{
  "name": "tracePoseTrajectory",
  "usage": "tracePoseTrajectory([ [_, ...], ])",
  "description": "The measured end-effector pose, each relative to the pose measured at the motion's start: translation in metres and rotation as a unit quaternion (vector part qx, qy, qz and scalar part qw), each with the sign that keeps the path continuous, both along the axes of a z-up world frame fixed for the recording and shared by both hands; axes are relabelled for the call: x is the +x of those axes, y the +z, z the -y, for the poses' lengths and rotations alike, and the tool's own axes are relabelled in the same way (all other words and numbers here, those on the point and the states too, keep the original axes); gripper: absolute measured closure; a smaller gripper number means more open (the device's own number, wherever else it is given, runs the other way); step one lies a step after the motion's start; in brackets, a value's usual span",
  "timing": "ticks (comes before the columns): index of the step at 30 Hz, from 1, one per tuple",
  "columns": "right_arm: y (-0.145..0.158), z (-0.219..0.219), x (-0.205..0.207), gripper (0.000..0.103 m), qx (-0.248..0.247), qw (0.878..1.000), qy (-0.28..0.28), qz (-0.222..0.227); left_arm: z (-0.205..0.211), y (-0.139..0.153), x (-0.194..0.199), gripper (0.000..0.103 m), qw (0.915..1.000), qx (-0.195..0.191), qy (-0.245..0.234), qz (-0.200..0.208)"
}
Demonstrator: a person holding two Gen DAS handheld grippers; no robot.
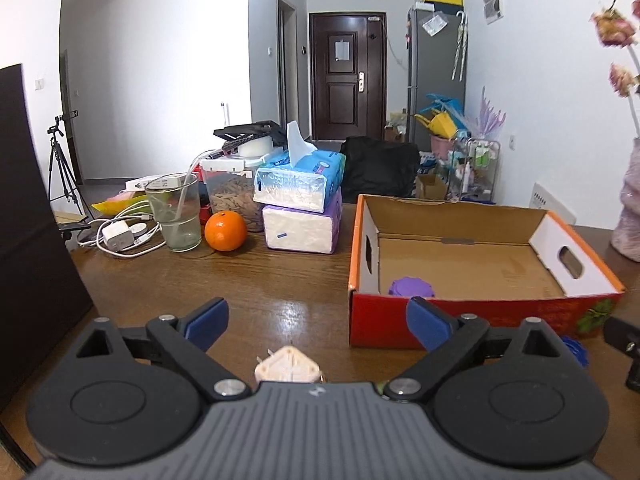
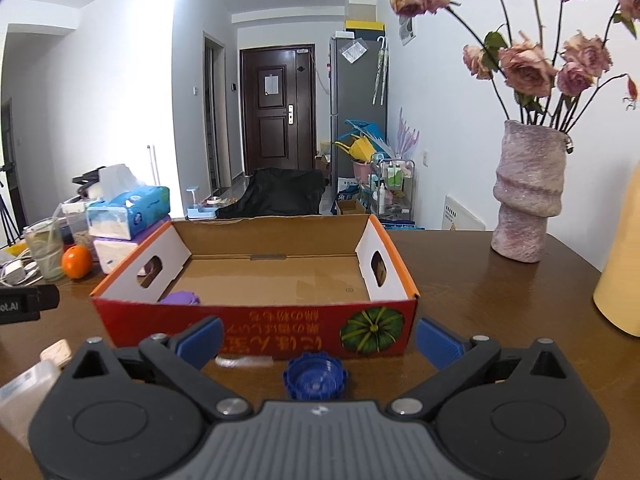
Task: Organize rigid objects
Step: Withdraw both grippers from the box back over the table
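Note:
An open red cardboard box [image 1: 472, 320] [image 2: 256, 316] stands on the brown wooden table. A purple ridged piece [image 1: 411, 288] [image 2: 181, 298] lies in its near left corner. In the left wrist view my left gripper [image 1: 318, 326] is open, with nothing between its pads; a cream plastic block [image 1: 287, 369] lies on the table low between the jaws, close to the gripper body. In the right wrist view my right gripper [image 2: 318, 340] is open too, and a blue ridged cap [image 2: 314, 376] rests on the table between its jaws, untouched, just before the box front.
Left of the box are tissue packs [image 1: 300, 200], an orange [image 1: 225, 231], a glass with a straw [image 1: 176, 216], chargers and cables [image 1: 120, 236]. A vase of dried roses [image 2: 526, 196] stands right, and a yellow object [image 2: 622, 276] at the far right edge.

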State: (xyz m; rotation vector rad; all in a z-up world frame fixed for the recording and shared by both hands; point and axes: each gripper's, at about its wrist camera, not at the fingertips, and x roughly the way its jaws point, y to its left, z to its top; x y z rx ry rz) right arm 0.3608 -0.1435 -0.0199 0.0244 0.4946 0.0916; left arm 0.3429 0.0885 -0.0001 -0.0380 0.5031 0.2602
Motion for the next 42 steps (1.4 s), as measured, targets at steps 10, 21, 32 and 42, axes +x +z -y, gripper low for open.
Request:
tracePoseTrajectory([
  [10, 0.009, 0.010, -0.068, 0.000, -0.009, 1.000, 0.010, 0.014, 0.021, 0.004, -0.067, 0.000, 0.9996, 0.000, -0.027, 0.011],
  [21, 0.011, 0.031, -0.135, 0.000, -0.012, 1.000, 0.009, 0.021, 0.037, 0.009, -0.128, 0.000, 0.9986, -0.003, -0.048, 0.020],
  [32, 0.016, 0.043, -0.192, 0.000, -0.020, 0.999, 0.012, 0.034, 0.044, 0.009, -0.184, 0.000, 0.9979, -0.007, -0.058, 0.027],
  [42, 0.012, 0.051, -0.228, 0.000, -0.032, 0.999, 0.018, 0.037, 0.049, 0.000, -0.216, 0.000, 0.9975, -0.014, -0.066, 0.022],
])
